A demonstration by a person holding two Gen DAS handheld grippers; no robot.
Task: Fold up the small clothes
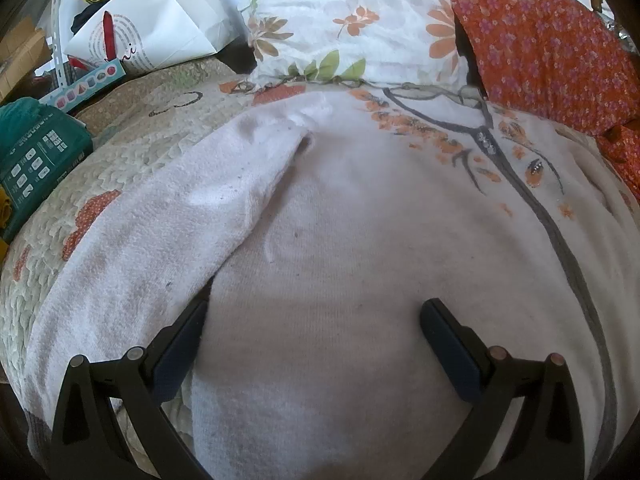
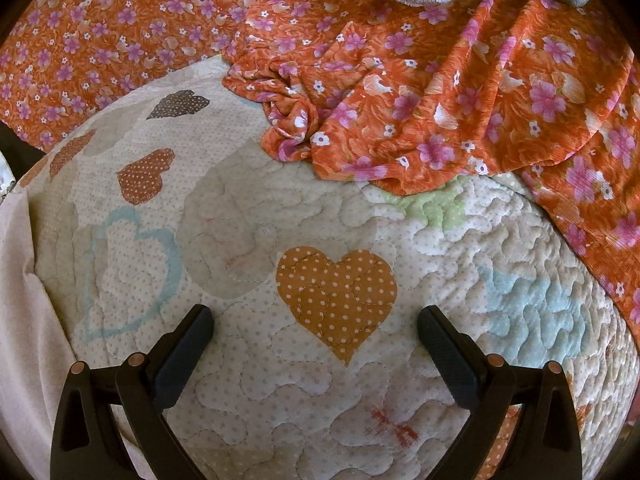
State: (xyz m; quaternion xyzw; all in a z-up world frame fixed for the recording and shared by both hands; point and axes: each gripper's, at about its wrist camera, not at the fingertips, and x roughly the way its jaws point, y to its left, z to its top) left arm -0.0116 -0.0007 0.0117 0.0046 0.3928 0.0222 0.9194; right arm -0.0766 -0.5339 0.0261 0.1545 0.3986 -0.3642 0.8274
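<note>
Left gripper point(image 1: 312, 320): fingers apart over the white knit sweater with orange floral print point(image 1: 360, 208), spread on the cream quilted heart-patterned bedspread point(image 2: 280, 392) (sleeve folded inward). Right gripper point(image 2: 314, 328): fingers apart, empty, above bare quilt.

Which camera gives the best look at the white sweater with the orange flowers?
The left wrist view: the sweater fills it, lying flat on the quilt with one sleeve folded in. The right wrist view shows only a pale strip at its left edge, likely the sweater.
</note>
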